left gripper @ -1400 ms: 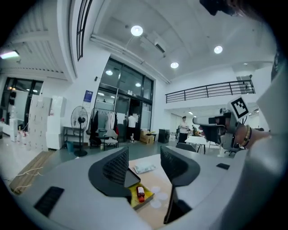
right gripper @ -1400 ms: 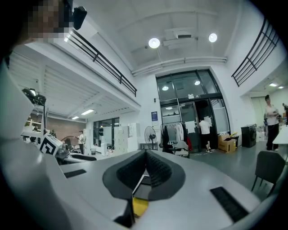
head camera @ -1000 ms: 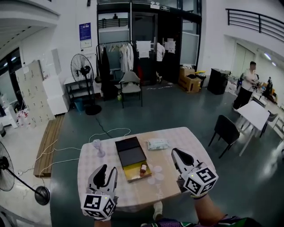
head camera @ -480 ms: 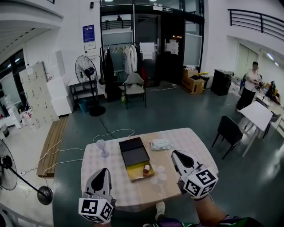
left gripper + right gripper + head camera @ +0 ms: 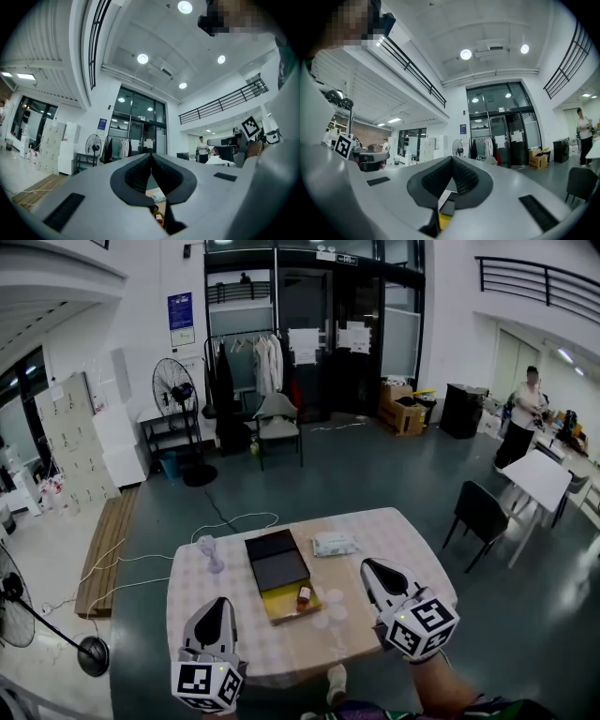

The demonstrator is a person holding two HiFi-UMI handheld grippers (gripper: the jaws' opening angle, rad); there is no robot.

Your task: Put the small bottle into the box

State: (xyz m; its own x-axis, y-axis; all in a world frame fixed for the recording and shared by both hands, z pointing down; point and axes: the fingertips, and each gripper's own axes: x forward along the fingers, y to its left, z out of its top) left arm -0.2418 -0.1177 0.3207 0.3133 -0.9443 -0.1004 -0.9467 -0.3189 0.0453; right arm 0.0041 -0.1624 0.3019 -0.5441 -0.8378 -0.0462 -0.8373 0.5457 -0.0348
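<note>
The small brown bottle (image 5: 304, 595) stands in the yellow tray of the box (image 5: 287, 604), whose dark lid (image 5: 276, 562) lies open behind it on the checked table (image 5: 375, 540). My left gripper (image 5: 223, 602) hovers at the table's near left edge, shut with nothing between its pads. In the left gripper view its jaws (image 5: 151, 155) meet, and the bottle (image 5: 158, 216) shows through the gap below them. My right gripper (image 5: 366, 564) hangs over the table's near right side, to the right of the box. It is shut and empty (image 5: 453, 158), with the box (image 5: 443, 219) glimpsed beneath.
A clear stemmed glass (image 5: 206, 547) stands at the table's left, a white packet (image 5: 334, 544) behind the box, and clear round discs (image 5: 330, 610) beside the tray. A black chair (image 5: 478, 512) stands to the right, a standing fan (image 5: 52, 620) at left, and a person (image 5: 520, 423) far off.
The left gripper's jaws, open a second ago, have closed with nothing in them. Both grippers stay about where they were.
</note>
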